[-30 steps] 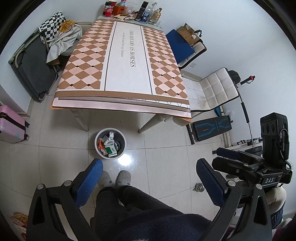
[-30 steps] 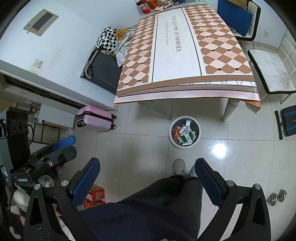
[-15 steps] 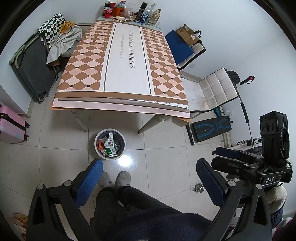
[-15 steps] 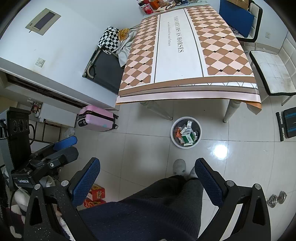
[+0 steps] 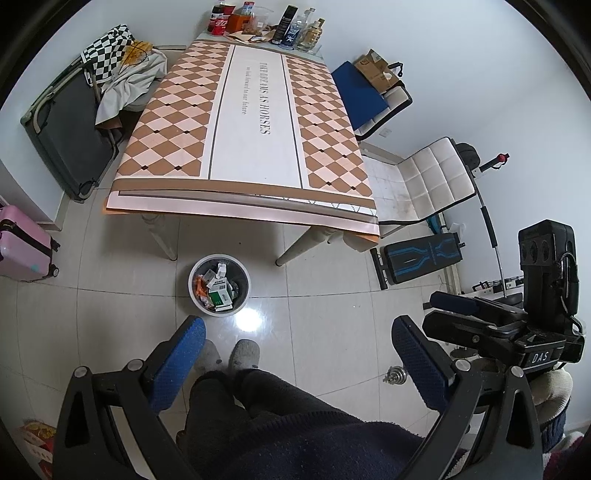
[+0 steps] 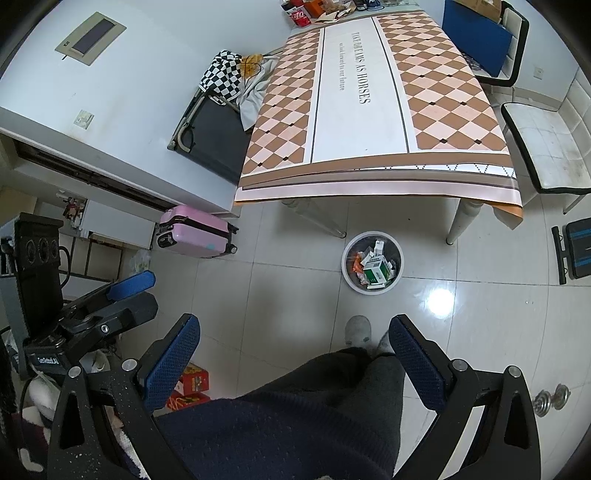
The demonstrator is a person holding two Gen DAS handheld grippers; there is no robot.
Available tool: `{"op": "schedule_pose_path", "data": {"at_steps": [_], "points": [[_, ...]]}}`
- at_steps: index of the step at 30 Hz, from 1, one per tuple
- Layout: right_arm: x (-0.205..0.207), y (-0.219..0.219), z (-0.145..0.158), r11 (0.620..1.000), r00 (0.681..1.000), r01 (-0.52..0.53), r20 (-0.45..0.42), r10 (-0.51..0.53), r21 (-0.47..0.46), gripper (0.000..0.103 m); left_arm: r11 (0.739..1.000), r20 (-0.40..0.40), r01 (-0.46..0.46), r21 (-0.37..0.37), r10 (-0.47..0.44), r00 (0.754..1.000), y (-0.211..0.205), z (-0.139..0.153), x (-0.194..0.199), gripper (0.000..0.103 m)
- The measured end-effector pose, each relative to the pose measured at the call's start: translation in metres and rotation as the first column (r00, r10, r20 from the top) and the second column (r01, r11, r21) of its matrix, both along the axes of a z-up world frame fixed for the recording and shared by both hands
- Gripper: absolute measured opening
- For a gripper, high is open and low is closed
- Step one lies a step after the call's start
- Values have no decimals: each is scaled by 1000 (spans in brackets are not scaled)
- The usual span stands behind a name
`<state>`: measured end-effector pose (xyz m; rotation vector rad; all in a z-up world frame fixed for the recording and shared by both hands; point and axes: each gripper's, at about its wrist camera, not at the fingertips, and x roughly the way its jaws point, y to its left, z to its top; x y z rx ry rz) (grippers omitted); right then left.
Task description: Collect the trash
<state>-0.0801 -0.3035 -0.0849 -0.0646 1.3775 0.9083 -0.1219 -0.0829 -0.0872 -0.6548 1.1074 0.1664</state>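
Trash (image 5: 218,290) sat piled in the bin (image 5: 194,271) on the floor by the table's (image 5: 255,125) near edge, boxes heaped close to the rim. Risk, judged: another piece dropped from this height could bounce off the heap or miss the bin, since both tools were held high. Left gripper (image 5: 297,354) was spread wide, empty, bin ahead and below, well apart. Right gripper (image 6: 295,350) was also wide apart, empty, bin (image 6: 349,273) ahead, slightly right, well apart.

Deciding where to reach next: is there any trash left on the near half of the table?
No. The near half of the table shows only its patterned cloth; bottles and cans stand at the far end.
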Motion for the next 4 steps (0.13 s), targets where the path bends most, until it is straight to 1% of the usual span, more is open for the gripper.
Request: {"op": "schedule_pose_path", "data": {"at_steps": [4], "points": [[1, -1, 0, 1000, 1000, -14, -2, 14, -3, 103, 1000, -1, -9, -4, 9, 1000, -2, 0, -1, 103]]}}
